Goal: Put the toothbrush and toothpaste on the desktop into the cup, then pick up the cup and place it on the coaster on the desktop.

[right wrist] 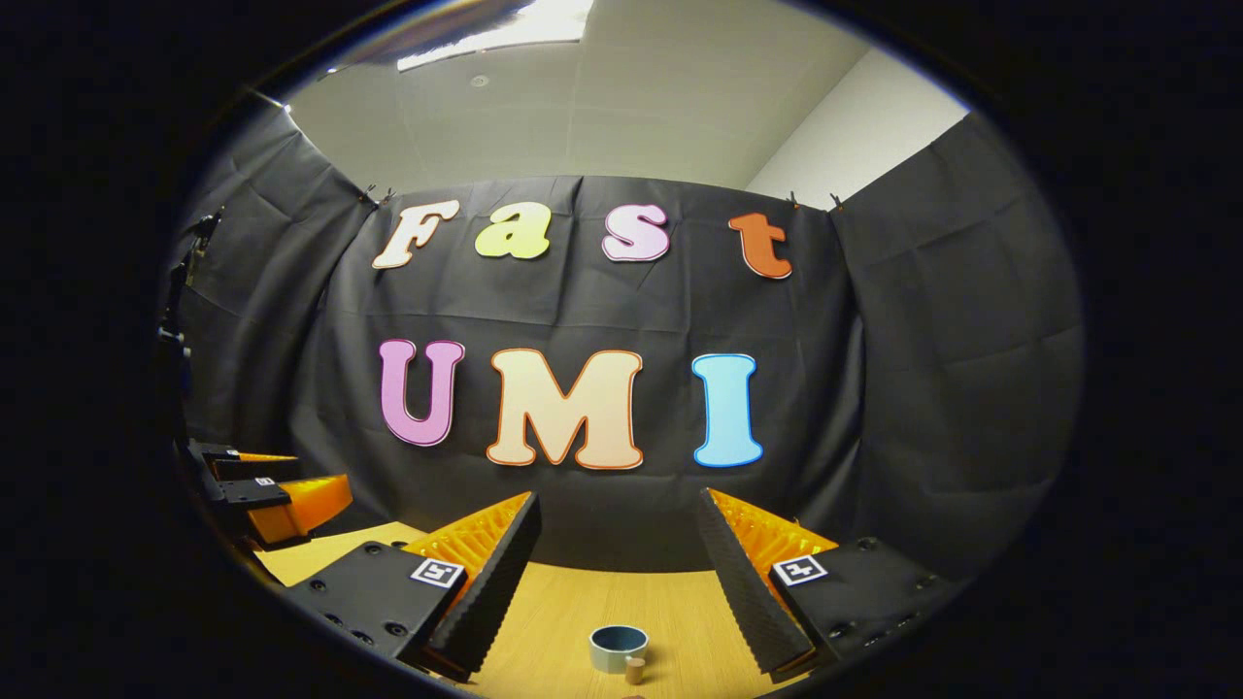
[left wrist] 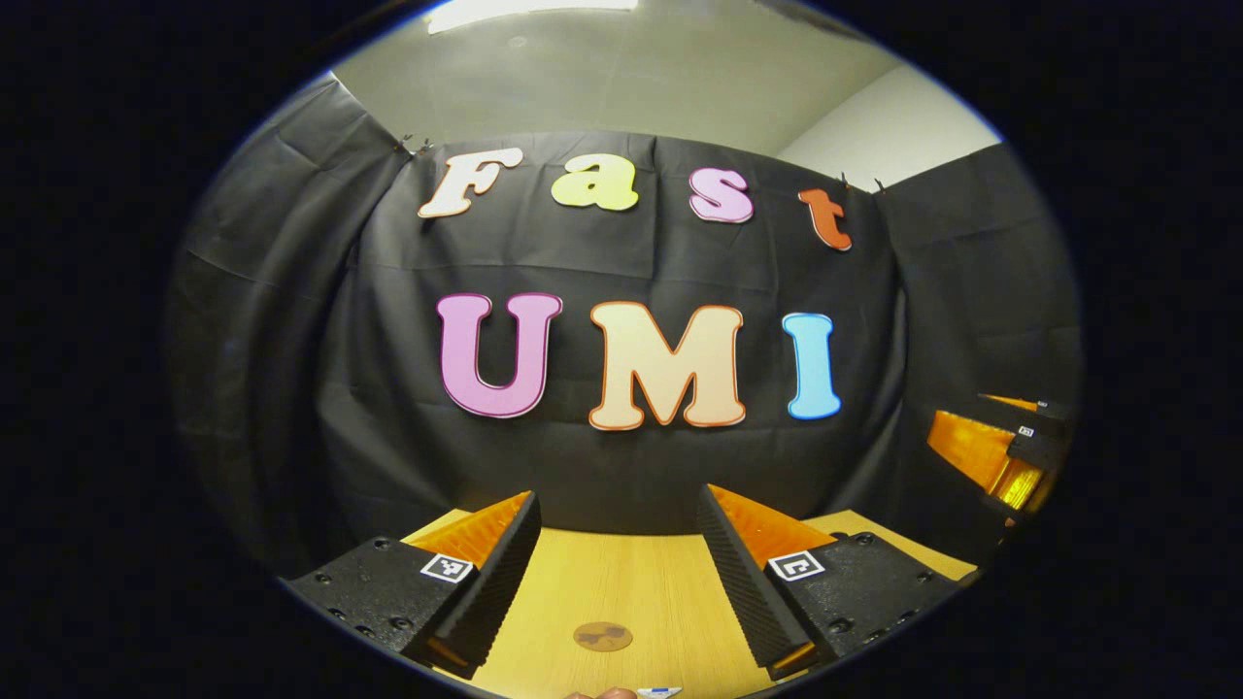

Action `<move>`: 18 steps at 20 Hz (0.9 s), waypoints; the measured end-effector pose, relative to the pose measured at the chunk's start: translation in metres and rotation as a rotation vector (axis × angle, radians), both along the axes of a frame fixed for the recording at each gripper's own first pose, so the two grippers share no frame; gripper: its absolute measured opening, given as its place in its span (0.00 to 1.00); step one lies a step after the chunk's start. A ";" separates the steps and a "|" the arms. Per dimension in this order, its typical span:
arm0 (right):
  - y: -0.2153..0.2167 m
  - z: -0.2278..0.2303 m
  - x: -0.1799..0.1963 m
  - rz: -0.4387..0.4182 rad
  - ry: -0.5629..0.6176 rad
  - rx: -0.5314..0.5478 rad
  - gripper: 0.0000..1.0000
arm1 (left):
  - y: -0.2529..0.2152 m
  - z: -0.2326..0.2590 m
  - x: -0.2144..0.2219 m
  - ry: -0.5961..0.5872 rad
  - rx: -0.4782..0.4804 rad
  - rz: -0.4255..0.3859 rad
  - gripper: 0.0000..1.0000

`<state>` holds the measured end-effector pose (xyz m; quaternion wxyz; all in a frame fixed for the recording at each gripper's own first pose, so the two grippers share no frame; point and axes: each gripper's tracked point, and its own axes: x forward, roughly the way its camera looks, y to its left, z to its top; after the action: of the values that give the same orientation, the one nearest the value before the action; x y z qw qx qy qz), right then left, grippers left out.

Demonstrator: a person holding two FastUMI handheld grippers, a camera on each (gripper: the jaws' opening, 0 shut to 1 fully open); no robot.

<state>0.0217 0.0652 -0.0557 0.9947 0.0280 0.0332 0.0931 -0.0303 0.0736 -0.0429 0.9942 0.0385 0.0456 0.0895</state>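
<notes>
Between the spread fingers of our left gripper (left wrist: 618, 573) we are seeing the coaster (left wrist: 602, 637) lying on the desktop (left wrist: 631, 582); our right gripper (right wrist: 616, 573), also open, is framing the cup (right wrist: 618, 647) below.

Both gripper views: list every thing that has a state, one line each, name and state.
left gripper: open, holding nothing, above the desktop.
right gripper: open, holding nothing.
cup: upright on the desktop, mouth open upward; contents cannot be told.
coaster: flat on the desktop, bare on top.
small cylinder: standing upright, close in front of the cup; contact cannot be told.
</notes>
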 end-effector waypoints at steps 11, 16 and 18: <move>0.008 -0.035 0.005 0.035 0.070 0.001 0.99 | 0.007 -0.038 -0.013 0.107 -0.022 0.011 0.94; 0.023 -0.140 -0.017 0.092 0.336 -0.031 0.99 | 0.007 -0.026 -0.010 0.073 -0.005 -0.008 0.94; 0.028 -0.192 -0.034 0.109 0.468 -0.057 0.99 | 0.008 -0.020 -0.010 0.060 -0.005 -0.016 0.94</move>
<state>-0.0124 0.0927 -0.2476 0.9538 0.0189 0.2670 0.1365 -0.0402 0.0821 -0.0631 0.9932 0.0390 0.0755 0.0802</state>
